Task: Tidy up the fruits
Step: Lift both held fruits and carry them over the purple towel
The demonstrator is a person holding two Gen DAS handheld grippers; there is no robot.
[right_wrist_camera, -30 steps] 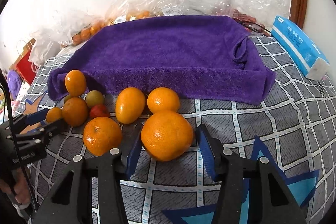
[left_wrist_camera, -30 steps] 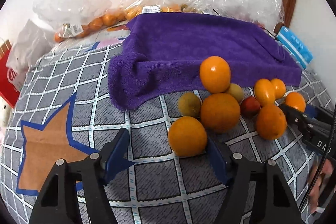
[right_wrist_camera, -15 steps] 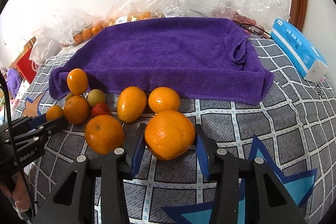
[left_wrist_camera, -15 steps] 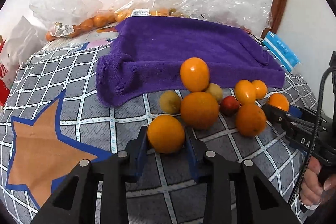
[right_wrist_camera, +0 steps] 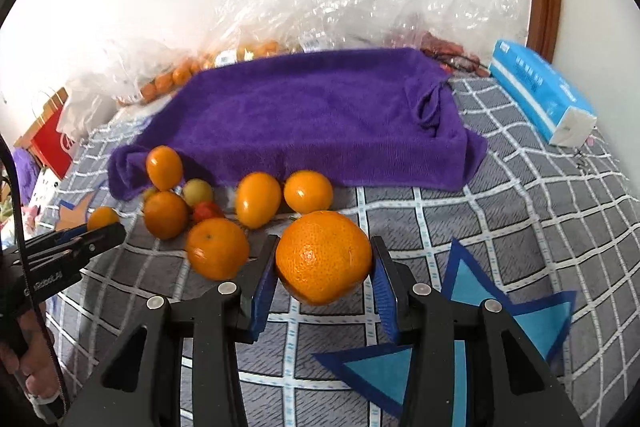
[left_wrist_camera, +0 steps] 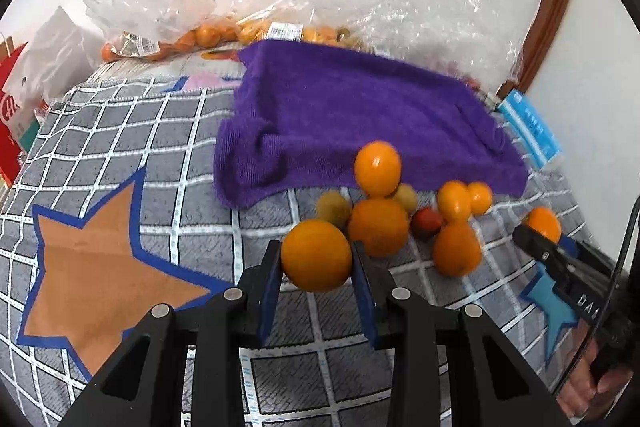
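Note:
My left gripper (left_wrist_camera: pixel 316 263) is shut on a smooth orange (left_wrist_camera: pixel 316 255) and holds it a little above the checked cloth. My right gripper (right_wrist_camera: pixel 323 267) is shut on a larger, dimpled orange (right_wrist_camera: pixel 323 257), also lifted off the cloth. Between them lies a cluster of loose fruit (right_wrist_camera: pixel 218 247): several oranges, two yellow-green fruits and a small red one (left_wrist_camera: pixel 426 222). Behind the cluster spreads a purple towel (right_wrist_camera: pixel 320 115) with nothing on it. In the left wrist view the right gripper (left_wrist_camera: pixel 540 241) appears at the right edge; the left gripper (right_wrist_camera: pixel 100 233) shows at the left of the right wrist view.
Clear plastic bags with more oranges (left_wrist_camera: pixel 208 35) lie along the wall behind the towel. A blue tissue pack (right_wrist_camera: pixel 540 91) sits right of the towel. A red paper bag (right_wrist_camera: pixel 52 143) stands at the far left. The grey checked cloth (right_wrist_camera: pixel 520 219) has star patches.
Both grippers closed on their oranges and lifted them off the cloth. The left one went from wide open around its orange to gripping it.

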